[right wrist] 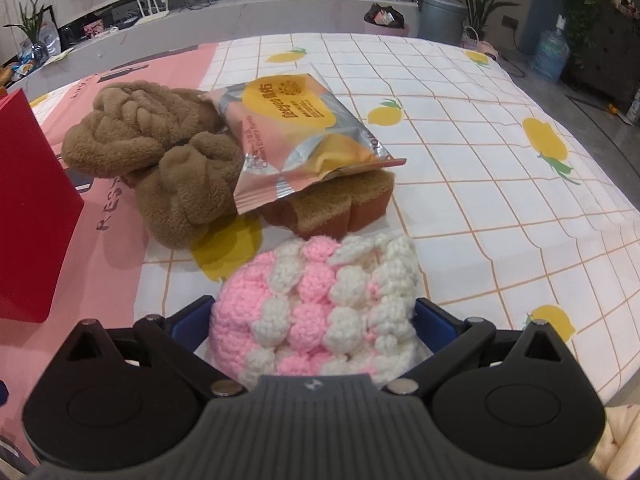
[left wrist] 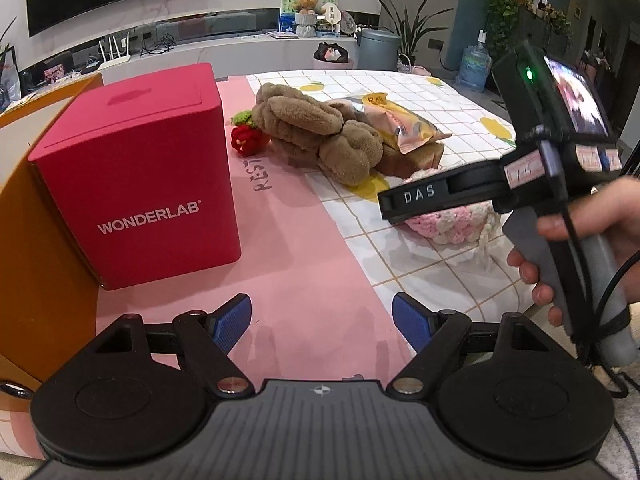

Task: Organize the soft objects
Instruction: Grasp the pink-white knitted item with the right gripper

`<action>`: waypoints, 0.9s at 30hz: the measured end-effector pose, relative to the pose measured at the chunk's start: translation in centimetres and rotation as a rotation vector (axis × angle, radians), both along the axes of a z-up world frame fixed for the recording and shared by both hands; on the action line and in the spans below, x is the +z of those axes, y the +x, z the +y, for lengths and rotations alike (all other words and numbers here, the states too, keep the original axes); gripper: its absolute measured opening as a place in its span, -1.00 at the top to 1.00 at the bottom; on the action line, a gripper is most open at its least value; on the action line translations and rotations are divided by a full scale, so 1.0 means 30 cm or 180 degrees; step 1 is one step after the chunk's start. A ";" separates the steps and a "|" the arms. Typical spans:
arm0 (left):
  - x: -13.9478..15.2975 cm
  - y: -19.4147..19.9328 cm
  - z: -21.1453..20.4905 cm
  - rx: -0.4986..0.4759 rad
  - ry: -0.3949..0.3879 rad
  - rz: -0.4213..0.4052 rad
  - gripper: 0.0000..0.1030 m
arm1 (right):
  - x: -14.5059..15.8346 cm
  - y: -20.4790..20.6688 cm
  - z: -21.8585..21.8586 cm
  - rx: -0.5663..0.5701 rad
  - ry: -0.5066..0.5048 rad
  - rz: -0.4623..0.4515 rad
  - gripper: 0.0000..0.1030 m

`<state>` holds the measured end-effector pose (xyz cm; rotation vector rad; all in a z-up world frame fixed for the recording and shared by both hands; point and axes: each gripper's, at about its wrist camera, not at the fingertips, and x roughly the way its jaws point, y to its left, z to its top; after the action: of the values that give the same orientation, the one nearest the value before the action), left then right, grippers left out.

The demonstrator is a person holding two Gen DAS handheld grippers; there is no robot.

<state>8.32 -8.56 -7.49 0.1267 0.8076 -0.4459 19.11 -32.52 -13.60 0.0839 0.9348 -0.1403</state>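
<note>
**Right gripper around the crocheted piece, left gripper empty**

At the far left of the left wrist view, a smooth magenta box [left wrist: 136,176] with sharp edges and white "WONDERLAB" lettering stands upright on the pink part of the tablecloth [left wrist: 304,280]. An orange panel beside it is cut off by the frame edge. Just right of the box lies a small red knitted strawberry [left wrist: 249,140] with a green top, partly hidden behind the brown plush scarf [left wrist: 316,128], a thick, fuzzy, braided heap. A glossy foil snack packet [right wrist: 304,136], yellow and pink, lies tilted across the scarf and over a brown sponge [right wrist: 340,208] shaped like a bread slice; the packet covers most of the sponge's top.

The left gripper [left wrist: 322,320] hovers over bare pink cloth, its ribbed blue pads spread wide with nothing between them.

Further right, on the white checked cloth with lemon prints, sits the pink and white crocheted piece [right wrist: 320,312], bumpy with chunky yarn bobbles. The right gripper [right wrist: 316,332] flanks it on both sides, blue pads just beside or against the yarn; whether they squeeze it cannot be told, as the yarn hides the pad faces. A hand [left wrist: 592,240] grips the right gripper's grey handle, partly cut off at the frame edge.
</note>
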 end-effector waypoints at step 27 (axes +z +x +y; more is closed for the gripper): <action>0.070 -0.040 -0.036 0.0022 0.0069 -0.0162 -0.83 | 0.081 -0.026 0.006 0.0174 -0.0074 0.0020 -0.25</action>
<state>7.11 -9.63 -5.40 0.1550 0.7627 -0.4259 18.33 -32.35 -11.18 0.0364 0.9407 -0.1009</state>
